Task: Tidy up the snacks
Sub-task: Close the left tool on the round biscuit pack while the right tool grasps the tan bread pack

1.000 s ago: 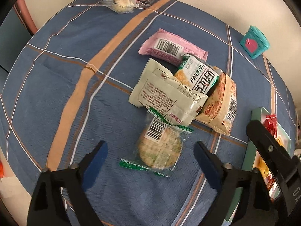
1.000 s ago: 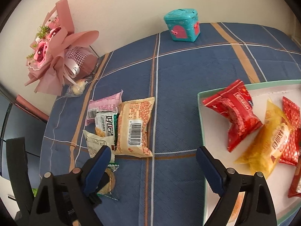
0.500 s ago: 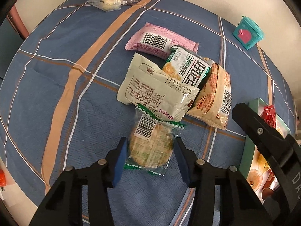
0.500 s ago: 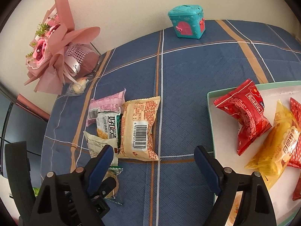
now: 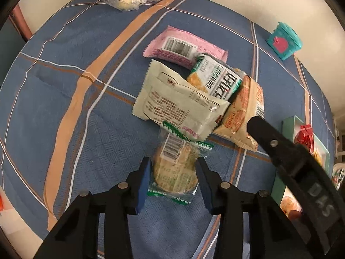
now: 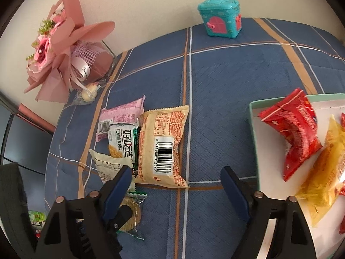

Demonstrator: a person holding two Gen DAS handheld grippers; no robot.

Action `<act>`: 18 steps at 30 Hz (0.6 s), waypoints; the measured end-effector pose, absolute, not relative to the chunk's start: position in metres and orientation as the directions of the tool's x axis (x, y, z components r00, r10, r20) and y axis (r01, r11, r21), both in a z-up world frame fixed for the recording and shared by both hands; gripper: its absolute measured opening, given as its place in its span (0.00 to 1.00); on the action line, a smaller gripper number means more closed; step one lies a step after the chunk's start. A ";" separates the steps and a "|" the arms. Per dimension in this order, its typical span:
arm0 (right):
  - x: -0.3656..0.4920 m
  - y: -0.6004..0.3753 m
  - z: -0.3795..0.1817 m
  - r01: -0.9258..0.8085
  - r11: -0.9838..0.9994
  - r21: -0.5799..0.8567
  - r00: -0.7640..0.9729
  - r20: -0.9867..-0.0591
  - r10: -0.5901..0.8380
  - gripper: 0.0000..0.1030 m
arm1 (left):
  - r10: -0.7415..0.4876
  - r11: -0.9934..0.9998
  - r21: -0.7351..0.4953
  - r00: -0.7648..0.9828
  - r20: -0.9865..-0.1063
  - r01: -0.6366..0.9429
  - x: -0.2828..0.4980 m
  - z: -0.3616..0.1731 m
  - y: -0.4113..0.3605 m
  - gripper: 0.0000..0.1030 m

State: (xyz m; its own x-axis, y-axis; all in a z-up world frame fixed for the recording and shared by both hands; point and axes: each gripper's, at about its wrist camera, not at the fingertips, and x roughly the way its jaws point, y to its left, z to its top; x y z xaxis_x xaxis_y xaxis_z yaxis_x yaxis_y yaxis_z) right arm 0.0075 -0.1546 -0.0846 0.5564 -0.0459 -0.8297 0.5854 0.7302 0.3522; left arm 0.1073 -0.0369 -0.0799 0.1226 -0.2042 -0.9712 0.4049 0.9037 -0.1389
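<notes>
My left gripper (image 5: pixel 173 172) gripped the cracker packet (image 5: pixel 175 168) beside the cream packet (image 5: pixel 179 103); right gripper (image 6: pixel 176 185) fingers were closing, empty.

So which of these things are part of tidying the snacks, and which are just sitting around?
Part of the job:
- round cracker pack, clamped in the left hand-held gripper
- cream packet
- green-and-white packet
- orange packet
- pink packet
- tray holding red packet

Just lying about:
- bouquet
- teal toy box
</notes>
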 end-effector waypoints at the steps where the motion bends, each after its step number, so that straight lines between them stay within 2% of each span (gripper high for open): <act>1: 0.009 -0.155 -0.086 0.586 0.730 0.352 0.556 -0.830 -0.046 0.78 | -0.200 0.907 -0.132 0.132 -0.971 0.401 0.109 -0.079 -0.034 0.44; 7: 0.024 -0.150 -0.092 0.571 0.744 0.346 0.558 -0.829 -0.043 0.74 | -0.199 0.913 -0.134 0.136 -0.970 0.385 0.119 -0.080 -0.030 0.45; 9: 0.028 -0.149 -0.094 0.568 0.750 0.338 0.553 -0.832 -0.044 0.70 | -0.196 0.914 -0.130 0.138 -0.971 0.384 0.122 -0.081 -0.031 0.45; 13: 0.029 -0.149 -0.097 0.569 0.748 0.343 0.550 -0.834 -0.036 0.52 | -0.194 0.918 -0.132 0.131 -0.972 0.375 0.127 -0.082 -0.030 0.47; 18: 0.019 -0.152 -0.100 0.586 0.728 0.356 0.538 -0.843 -0.022 0.46 | -0.190 0.922 -0.136 0.116 -0.975 0.363 0.131 -0.082 -0.032 0.48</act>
State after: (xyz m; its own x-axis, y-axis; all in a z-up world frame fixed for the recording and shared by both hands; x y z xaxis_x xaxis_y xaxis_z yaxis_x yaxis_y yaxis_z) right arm 0.0191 -0.1521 -0.1001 0.5381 -0.0217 -0.8426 0.5862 0.7280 0.3555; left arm 0.1310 -0.0318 -0.0823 0.1160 -0.1900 -0.9749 0.3633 0.9216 -0.1364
